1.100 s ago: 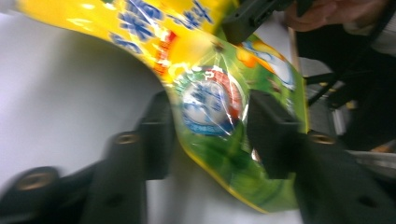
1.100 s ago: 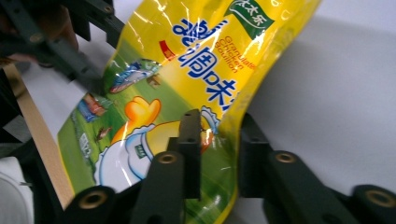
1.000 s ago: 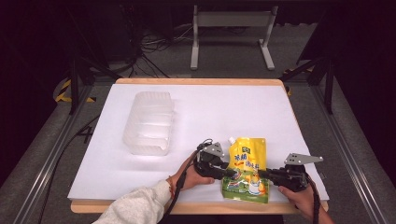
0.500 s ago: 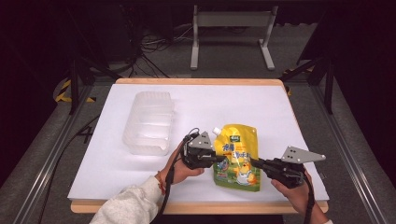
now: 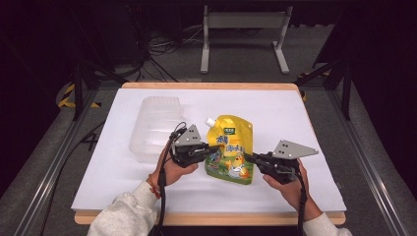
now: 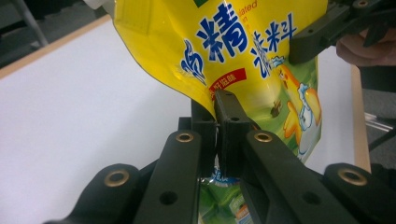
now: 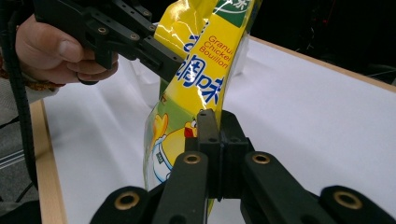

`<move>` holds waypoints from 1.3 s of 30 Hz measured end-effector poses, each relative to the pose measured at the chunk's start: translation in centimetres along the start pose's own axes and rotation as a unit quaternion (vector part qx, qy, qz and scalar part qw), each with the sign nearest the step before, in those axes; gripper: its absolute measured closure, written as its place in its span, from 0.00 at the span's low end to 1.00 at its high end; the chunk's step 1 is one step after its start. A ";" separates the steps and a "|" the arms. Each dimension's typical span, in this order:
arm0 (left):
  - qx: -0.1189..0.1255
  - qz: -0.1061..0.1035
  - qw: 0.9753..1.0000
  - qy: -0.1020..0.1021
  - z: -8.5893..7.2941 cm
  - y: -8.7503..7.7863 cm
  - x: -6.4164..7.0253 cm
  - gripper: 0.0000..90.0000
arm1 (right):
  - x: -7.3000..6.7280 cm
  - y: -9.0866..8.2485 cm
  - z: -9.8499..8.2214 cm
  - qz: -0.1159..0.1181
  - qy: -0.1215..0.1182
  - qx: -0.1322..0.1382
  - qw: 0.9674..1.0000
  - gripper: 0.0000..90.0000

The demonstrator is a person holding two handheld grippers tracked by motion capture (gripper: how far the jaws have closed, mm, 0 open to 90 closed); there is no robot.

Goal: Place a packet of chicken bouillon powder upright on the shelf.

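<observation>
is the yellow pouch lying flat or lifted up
Lifted: the yellow pouch hangs pinched at its side edges between the left hand-held gripper and the right hand-held gripper.

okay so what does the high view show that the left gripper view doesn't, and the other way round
The high view takes in the clear plastic container left of the pouch, the pouch's white spout, the table's wooden edge and both forearms. The left gripper view gives the close detail: the left gripper has its jaws pinched on the side edge of the yellow chicken bouillon pouch, with the blue lettering and cartoon chicken readable. Both share the pouch, the white table cover and the right gripper clamped on the pouch's other edge.
</observation>
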State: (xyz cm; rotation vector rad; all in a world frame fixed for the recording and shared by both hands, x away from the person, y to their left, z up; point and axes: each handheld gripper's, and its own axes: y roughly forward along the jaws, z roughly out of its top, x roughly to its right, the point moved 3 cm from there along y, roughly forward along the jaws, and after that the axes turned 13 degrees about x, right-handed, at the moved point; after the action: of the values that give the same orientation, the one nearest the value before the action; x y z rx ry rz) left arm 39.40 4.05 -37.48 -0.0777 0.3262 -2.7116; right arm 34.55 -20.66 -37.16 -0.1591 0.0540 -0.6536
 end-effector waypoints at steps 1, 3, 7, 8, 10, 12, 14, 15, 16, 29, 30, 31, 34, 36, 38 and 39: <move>0.001 0.004 1.000 0.000 0.1 -0.3 -0.3 0.97 | -0.1 0.4 0.3 0.003 -0.002 0.001 1.000 1.00; 0.009 0.013 1.000 -0.003 0.2 -1.0 -1.0 0.98 | -0.2 1.2 0.8 0.006 -0.011 0.002 1.000 1.00; 0.015 0.026 1.000 -0.005 0.3 -1.7 -1.7 0.98 | -0.3 2.6 1.5 0.009 -0.017 0.004 1.000 1.00; 0.017 0.030 0.999 -0.006 0.4 -2.1 -2.0 0.98 | -0.3 2.9 1.7 0.010 -0.017 0.005 1.000 1.00; 0.021 0.036 0.999 -0.005 0.5 -2.7 -2.3 0.98 | -0.4 3.7 2.1 0.014 -0.020 0.009 1.000 1.00; 0.025 0.046 0.999 0.002 0.6 -3.4 -2.8 0.98 | -0.5 4.5 2.6 0.019 -0.028 0.011 0.999 1.00; 0.027 0.051 0.998 0.001 0.7 -3.7 -3.0 0.98 | -0.5 4.9 2.8 0.022 -0.028 0.014 0.999 1.00; 0.028 0.056 0.998 0.007 0.7 -3.9 -3.3 0.98 | -0.5 5.4 2.9 0.024 -0.027 0.015 0.999 1.00; 0.031 0.060 0.998 0.006 0.7 -4.2 -3.5 0.98 | -0.5 5.7 3.0 0.025 -0.028 0.015 0.999 1.00; 0.050 0.119 0.992 0.017 2.2 -8.0 -7.3 0.98 | -0.6 11.2 6.3 0.040 -0.057 0.038 0.997 1.00; 0.049 0.125 0.991 0.016 2.4 -8.3 -7.7 0.98 | -0.7 12.2 6.7 0.040 -0.068 0.043 0.996 1.00; 0.050 0.128 0.990 0.015 2.5 -8.6 -7.9 0.98 | -0.6 12.5 6.8 0.040 -0.067 0.047 0.996 1.00; 0.050 0.145 0.988 0.012 2.7 -9.2 -8.8 0.98 | -0.5 13.5 7.1 0.044 -0.062 0.051 0.996 1.00; 0.049 0.153 0.987 0.013 2.6 -9.5 -9.5 0.98 | -0.4 14.6 7.4 0.043 -0.063 0.051 0.996 1.00; 0.061 0.159 0.985 0.001 2.5 -10.2 -10.6 0.98 | -0.4 15.5 7.6 0.042 -0.064 0.053 0.996 1.00; 0.062 0.159 0.985 -0.004 2.4 -10.5 -11.0 0.98 | -0.3 16.2 7.7 0.042 -0.058 0.059 0.996 1.00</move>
State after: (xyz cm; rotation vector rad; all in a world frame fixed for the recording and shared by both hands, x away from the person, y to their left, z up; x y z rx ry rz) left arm 45.68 17.29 -32.75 -0.0002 0.1502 -2.4064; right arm 44.79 -6.82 -32.21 -0.0797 -0.0890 -0.5605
